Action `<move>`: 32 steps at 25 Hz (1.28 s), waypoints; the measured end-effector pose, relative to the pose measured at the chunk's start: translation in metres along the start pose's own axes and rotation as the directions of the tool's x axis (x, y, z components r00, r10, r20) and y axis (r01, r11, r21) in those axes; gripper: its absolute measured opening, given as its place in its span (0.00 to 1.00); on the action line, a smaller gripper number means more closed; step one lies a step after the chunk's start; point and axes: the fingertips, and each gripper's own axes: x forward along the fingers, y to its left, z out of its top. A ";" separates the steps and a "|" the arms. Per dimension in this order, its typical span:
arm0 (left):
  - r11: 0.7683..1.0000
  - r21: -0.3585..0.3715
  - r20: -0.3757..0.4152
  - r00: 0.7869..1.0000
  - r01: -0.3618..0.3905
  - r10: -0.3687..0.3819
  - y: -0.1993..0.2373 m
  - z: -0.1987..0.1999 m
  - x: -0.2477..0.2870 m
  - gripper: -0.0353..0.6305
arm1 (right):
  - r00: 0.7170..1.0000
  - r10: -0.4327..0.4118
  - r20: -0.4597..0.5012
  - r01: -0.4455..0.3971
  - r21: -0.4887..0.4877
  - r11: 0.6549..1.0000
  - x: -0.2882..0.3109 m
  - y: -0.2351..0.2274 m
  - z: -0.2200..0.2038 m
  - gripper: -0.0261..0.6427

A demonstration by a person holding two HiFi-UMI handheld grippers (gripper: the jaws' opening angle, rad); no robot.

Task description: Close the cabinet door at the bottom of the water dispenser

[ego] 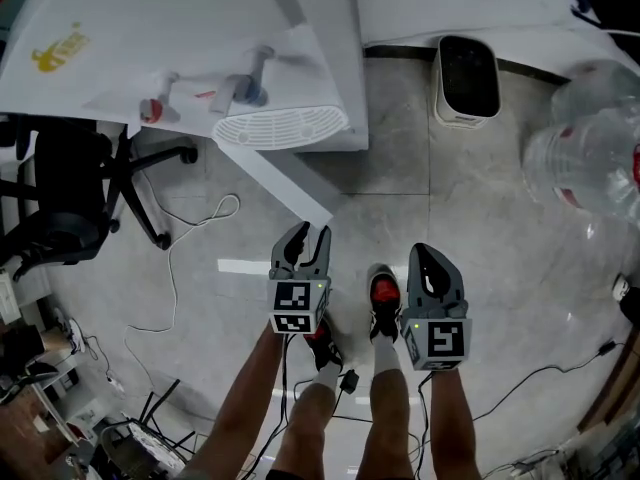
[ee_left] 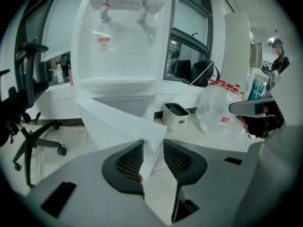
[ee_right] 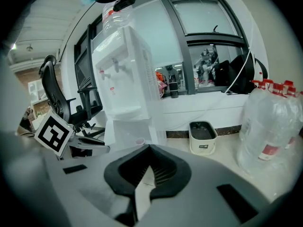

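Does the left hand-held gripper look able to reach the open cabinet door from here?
Probably yes: the cabinet door's free edge appears to sit between the parted jaws of the left hand-held gripper, and nothing stands in the way.

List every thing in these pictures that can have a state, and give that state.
Cabinet door: open, swung out from the water dispenser.
Left gripper: jaws apart, either side of the door's edge.
Right gripper: jaws together, empty.
White bin: upright, top open.
Water bottle: upright.
Office chair: upright, unoccupied.
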 end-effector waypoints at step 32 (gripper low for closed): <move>0.996 -0.028 0.019 0.996 -0.086 0.087 -0.018 0.080 0.088 0.14 | 0.998 -0.056 0.009 0.055 0.045 0.997 0.020 -0.094 0.020 0.06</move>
